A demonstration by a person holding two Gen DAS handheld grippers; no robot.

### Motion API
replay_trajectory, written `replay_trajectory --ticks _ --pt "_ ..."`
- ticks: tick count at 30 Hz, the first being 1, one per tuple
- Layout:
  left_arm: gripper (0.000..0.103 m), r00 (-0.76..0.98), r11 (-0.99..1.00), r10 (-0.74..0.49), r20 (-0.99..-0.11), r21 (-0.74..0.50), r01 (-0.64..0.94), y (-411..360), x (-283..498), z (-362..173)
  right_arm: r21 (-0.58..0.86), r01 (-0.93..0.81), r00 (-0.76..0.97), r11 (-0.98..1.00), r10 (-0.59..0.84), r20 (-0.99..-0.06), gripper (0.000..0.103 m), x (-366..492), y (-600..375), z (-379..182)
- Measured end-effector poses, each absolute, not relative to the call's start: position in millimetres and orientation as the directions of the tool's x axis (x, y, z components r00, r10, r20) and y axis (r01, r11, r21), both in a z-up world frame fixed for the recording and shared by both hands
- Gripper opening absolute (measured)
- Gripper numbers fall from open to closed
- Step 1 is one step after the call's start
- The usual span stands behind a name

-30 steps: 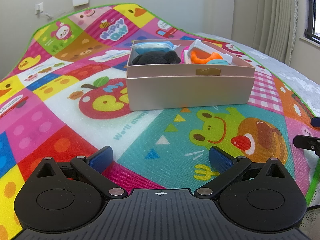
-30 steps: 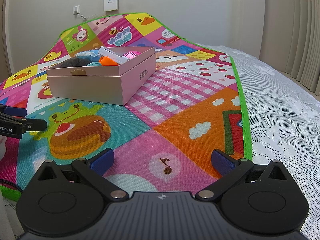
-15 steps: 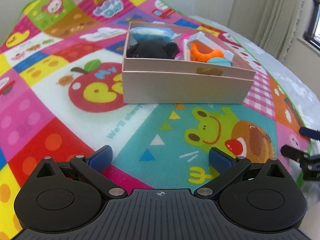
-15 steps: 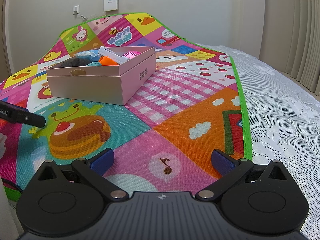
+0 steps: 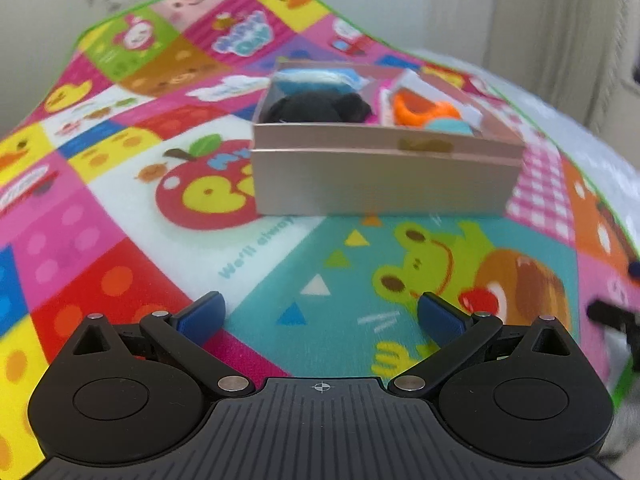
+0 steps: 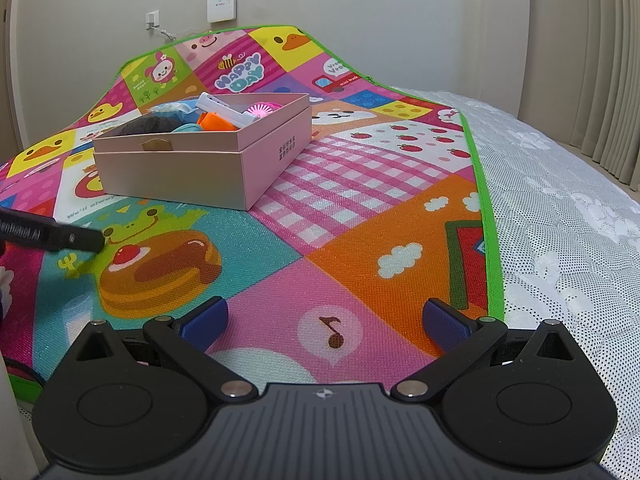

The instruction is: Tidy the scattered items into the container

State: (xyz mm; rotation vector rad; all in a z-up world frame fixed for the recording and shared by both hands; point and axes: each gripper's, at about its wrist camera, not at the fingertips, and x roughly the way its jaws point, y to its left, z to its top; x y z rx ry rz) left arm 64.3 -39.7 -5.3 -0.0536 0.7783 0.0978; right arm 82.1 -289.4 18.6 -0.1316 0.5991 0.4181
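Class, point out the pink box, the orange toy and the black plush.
pink box (image 6: 172,172), right wrist view, front wall.
orange toy (image 6: 216,122), right wrist view, its top.
black plush (image 5: 316,107), left wrist view, its body.

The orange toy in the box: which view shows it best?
The left wrist view: it faces the box head-on, so the orange toy shows wide, though blurred. The right wrist view is sharper, but there the toy is small and partly hidden by a white item.

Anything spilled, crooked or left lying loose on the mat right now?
Nothing stands out. The pink box sits flat on the play mat with the toys inside it; a white item pokes slightly above the rim. No loose items show on the mat. Both hand-held grippers are open and empty.
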Motion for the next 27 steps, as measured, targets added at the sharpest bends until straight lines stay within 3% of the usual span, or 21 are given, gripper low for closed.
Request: replay_trajectory --ticks 27 --pt "0.103 0.726 0.995 0.023 -0.687 -0.057 -0.086 -24.7 42.3 12.5 -0.001 -0.418 0.745 0.908 0.343 -0.572 0.103 82.2 -289.3 18.8"
